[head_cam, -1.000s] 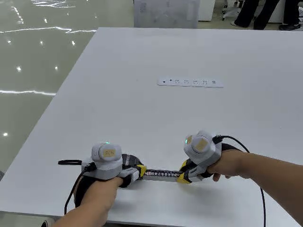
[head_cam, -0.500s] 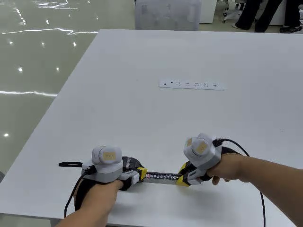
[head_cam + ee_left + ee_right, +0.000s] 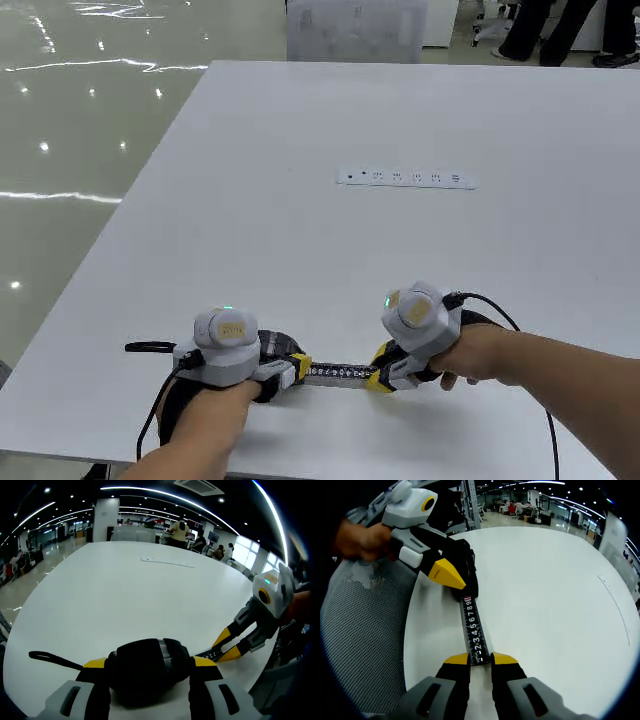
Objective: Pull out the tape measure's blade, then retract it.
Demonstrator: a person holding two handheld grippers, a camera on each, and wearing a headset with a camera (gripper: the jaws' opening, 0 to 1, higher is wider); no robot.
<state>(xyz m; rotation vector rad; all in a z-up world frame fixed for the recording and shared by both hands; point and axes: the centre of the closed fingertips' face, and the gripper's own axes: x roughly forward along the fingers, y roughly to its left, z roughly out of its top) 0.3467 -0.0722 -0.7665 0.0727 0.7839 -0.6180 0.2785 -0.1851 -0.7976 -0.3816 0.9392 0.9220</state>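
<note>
Tape measure (image 3: 147, 667), a single black one, sits on the white table (image 3: 400, 120) close to its near edge. The left gripper (image 3: 150, 662) has its two yellow-tipped jaws pressed against either flank of the tape measure. I judge that this clamp anchors the body so that only the blade travels.

One black strap (image 3: 50, 659) trails flat on the table from the tape measure's far side, away from the blade, slack and out of the way.

One blade (image 3: 472, 630) runs out of the tape measure, lying flat on the table with its printed numbers facing up. The right gripper (image 3: 480, 658) has its jaws closed on the blade's free end. That gripper is a short way from the tape measure and in line with it, which keeps the blade straight rather than kinked.

Only a short run of blade is out. This could be an early pull or a late return, and I cannot tell which.

Well beyond the tape measure, near the table's middle, lies one white socket strip (image 3: 405, 178), not involved in the task.

There are two grippers in all.
</note>
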